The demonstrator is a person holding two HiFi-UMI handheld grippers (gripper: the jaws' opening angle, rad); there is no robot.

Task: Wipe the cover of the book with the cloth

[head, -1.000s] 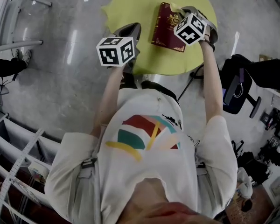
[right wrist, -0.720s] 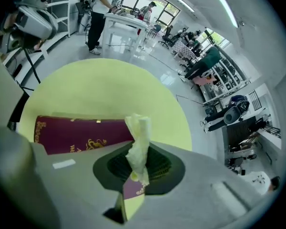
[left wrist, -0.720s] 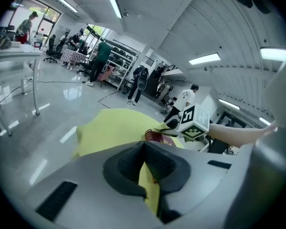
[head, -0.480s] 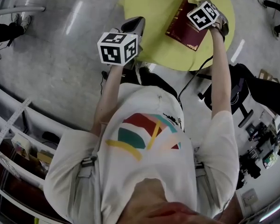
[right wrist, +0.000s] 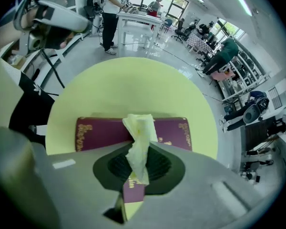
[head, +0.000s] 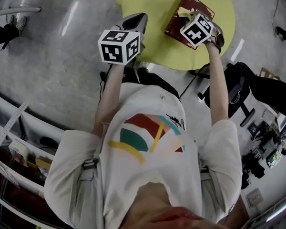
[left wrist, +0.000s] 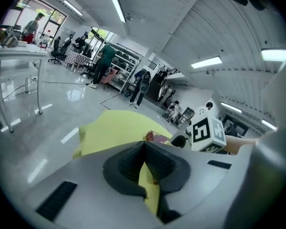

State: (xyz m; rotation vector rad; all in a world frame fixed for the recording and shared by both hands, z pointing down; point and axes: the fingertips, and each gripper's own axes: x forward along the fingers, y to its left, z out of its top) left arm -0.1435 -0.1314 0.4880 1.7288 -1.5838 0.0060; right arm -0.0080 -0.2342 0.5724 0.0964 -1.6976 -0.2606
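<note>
Looking down from the head view, a round yellow table [head: 152, 6] stood on glossy grey floor [head: 62, 80], a maroon book [head: 177, 26] lay flat near the table's right edge, the right gripper [head: 189, 17] hung over it with a pale cloth [head: 183, 12], and the left gripper [head: 136, 22] sat at the table's near rim. In the left gripper view its jaws were clenched together on nothing, and past the table [left wrist: 114, 130] stretched desks, shelving and people under ceiling strip lights [left wrist: 118, 7]. In the right gripper view the jaws were clamped on the crumpled cloth [right wrist: 139, 140], which stood against the book [right wrist: 100, 132] on the table [right wrist: 133, 85], white desks and office chairs beyond.
</note>
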